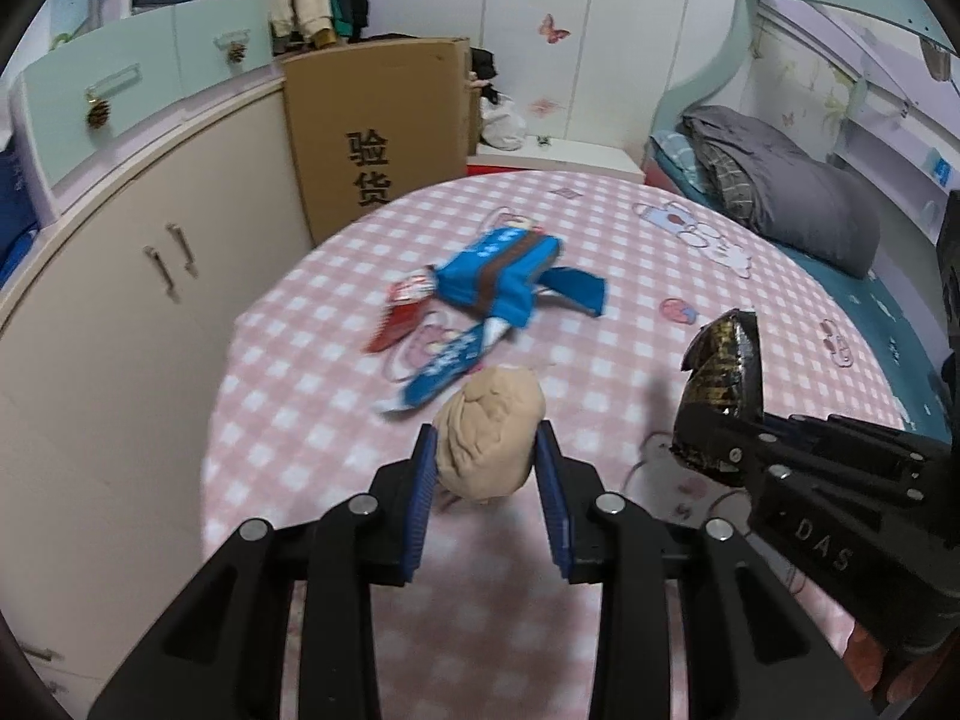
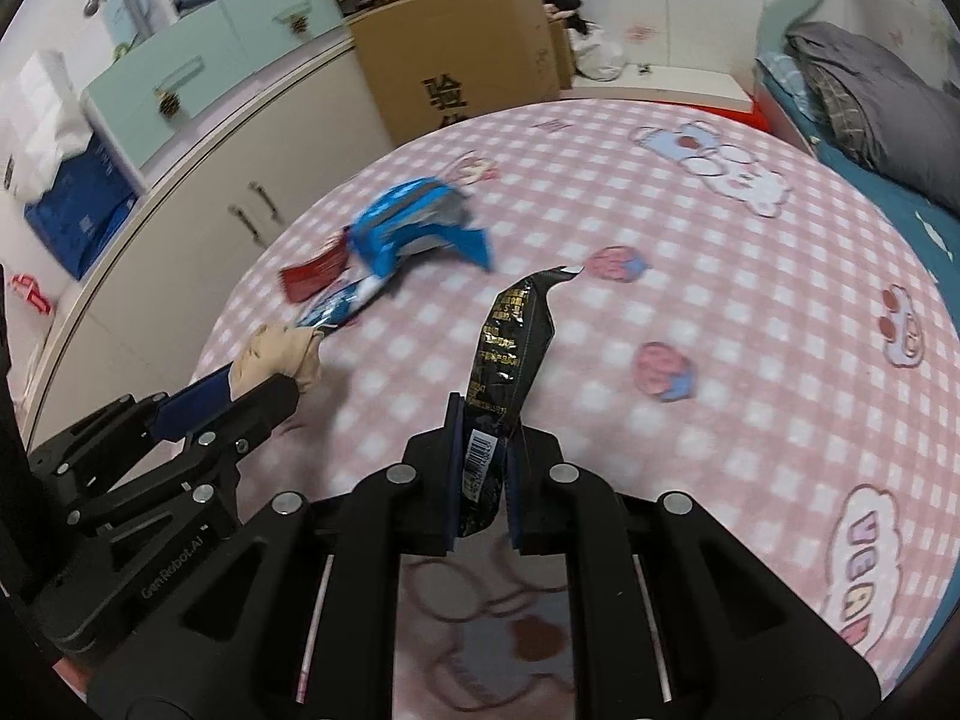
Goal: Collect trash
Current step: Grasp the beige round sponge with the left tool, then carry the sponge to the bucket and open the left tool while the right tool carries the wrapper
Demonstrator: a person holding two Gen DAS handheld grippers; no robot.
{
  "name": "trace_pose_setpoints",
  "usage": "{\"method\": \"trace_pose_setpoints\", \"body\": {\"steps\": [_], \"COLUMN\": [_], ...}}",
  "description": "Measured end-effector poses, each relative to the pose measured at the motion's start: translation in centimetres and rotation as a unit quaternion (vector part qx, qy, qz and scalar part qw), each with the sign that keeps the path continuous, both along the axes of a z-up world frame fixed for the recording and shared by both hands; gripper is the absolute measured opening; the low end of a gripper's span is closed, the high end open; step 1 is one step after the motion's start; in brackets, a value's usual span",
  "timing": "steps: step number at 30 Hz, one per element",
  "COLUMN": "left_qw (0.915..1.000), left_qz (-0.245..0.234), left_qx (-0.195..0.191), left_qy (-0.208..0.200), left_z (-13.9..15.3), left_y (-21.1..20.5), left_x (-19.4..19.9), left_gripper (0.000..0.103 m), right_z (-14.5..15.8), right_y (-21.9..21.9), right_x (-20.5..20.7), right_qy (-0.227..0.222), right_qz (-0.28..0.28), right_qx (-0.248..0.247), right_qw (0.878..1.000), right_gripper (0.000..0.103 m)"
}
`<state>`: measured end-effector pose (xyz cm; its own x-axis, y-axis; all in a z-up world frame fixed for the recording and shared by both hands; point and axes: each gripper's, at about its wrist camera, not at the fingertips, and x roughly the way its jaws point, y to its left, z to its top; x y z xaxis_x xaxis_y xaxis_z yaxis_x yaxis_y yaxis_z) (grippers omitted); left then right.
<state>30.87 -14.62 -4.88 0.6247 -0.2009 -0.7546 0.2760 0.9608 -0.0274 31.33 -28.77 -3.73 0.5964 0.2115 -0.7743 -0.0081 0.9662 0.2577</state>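
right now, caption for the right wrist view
Right gripper clamps a black wrapper; left gripper holds a beige wad.

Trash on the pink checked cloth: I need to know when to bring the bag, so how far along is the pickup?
Midway. No bin shows, so nothing looks binned yet. In hand: the left gripper clamps a crumpled beige wad, and the right gripper pinches a black wrapper. Left on the cloth: blue wrappers and a red wrapper.

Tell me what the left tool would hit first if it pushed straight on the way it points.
Probably the long blue wrapper lying just beyond the beige wad that the left tool holds; depth is unclear, so it might meet the checked cloth first.
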Motion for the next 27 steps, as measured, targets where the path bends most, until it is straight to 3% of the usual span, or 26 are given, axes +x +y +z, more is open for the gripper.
{"method": "trace_pose_setpoints", "body": {"steps": [13, 27], "left_qw": [0.9966, 0.9809], "left_qz": [0.082, 0.193], "left_qx": [0.0, 0.004], "left_qy": [-0.002, 0.021], "left_z": [0.1, -1.5], "left_y": [9.2, 19.9], "left_x": [-2.4, -4.5], "left_gripper": [0.032, 0.032], "right_z": [0.7, -0.2], "right_y": [10.9, 22.4], "right_x": [-0.2, -0.5], "right_qy": [-0.013, -0.004], "right_qz": [0.1, 0.206], "right_qx": [-0.018, -0.033], "right_qw": [0.995, 0.978], "right_gripper": [0.012, 0.012]}}
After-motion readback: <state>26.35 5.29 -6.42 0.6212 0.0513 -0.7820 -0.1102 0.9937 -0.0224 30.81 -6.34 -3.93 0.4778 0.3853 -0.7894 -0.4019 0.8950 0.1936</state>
